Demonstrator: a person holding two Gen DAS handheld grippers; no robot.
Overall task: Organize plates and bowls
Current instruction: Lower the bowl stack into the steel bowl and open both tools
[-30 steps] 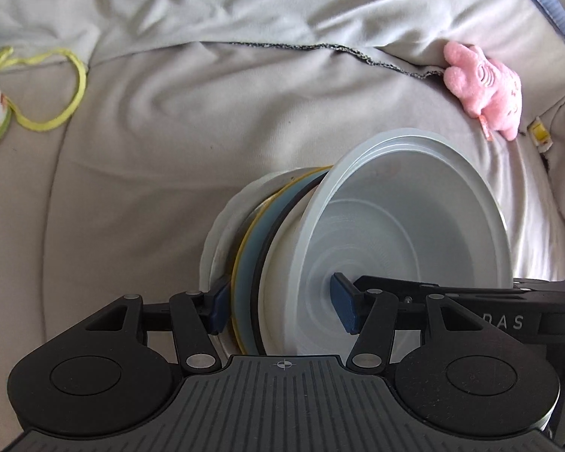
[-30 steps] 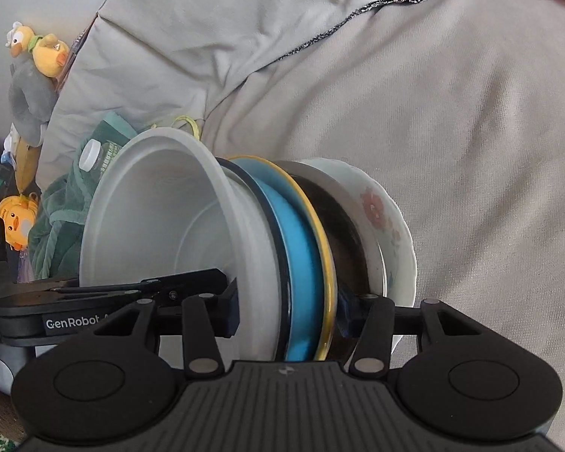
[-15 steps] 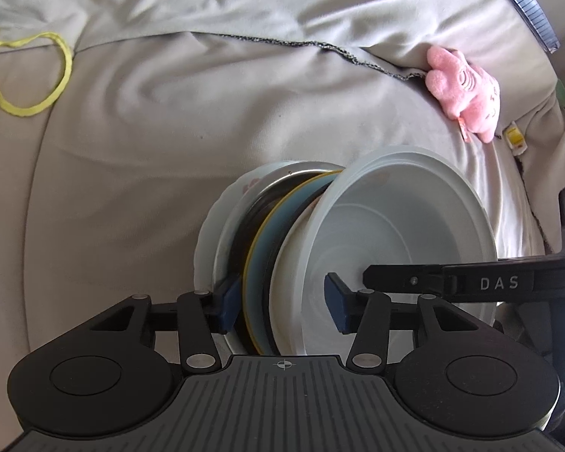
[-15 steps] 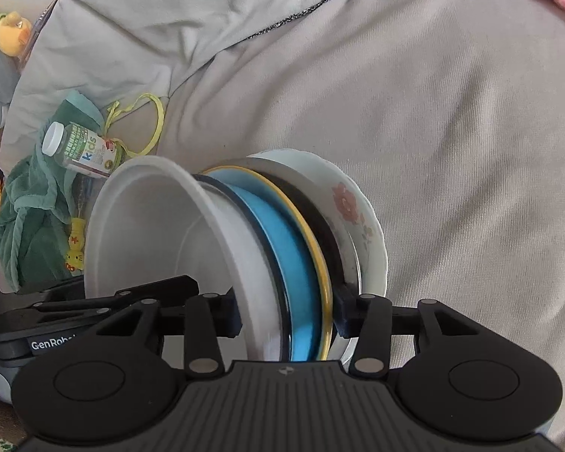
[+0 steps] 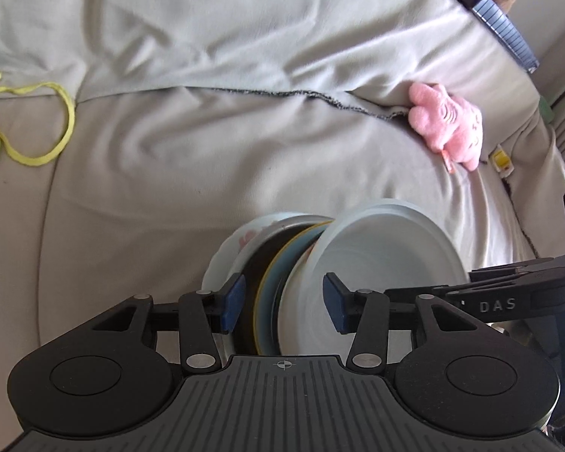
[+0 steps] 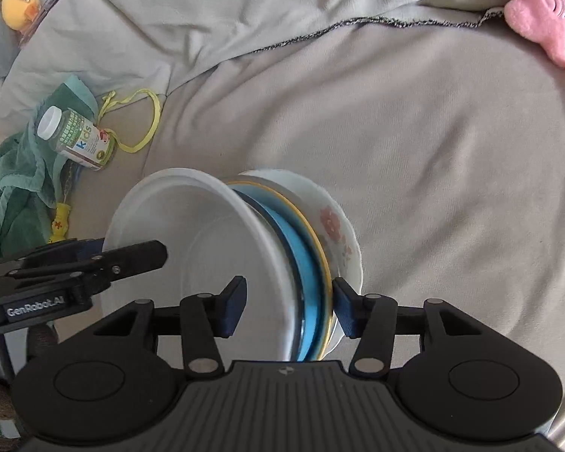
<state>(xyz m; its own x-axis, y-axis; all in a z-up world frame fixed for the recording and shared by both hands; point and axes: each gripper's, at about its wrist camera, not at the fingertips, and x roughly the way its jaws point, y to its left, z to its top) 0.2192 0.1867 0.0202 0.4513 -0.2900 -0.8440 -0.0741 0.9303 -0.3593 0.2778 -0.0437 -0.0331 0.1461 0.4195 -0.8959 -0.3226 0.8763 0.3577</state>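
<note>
A stack of dishes (image 5: 282, 282) stands on edge over the sofa (image 5: 245, 173), a white bowl (image 6: 192, 248) at one end and a floral plate (image 6: 339, 233) at the other. The left gripper (image 5: 284, 303) and right gripper (image 6: 288, 309) each have their jaws clamped across the stack's rims.

Grey sofa (image 6: 414, 143) w/ loose cover; on it: pink plush (image 5: 448, 124), yellow cord (image 5: 37, 128), vitamin bottle (image 6: 75, 137), green towel (image 6: 15, 173).
</note>
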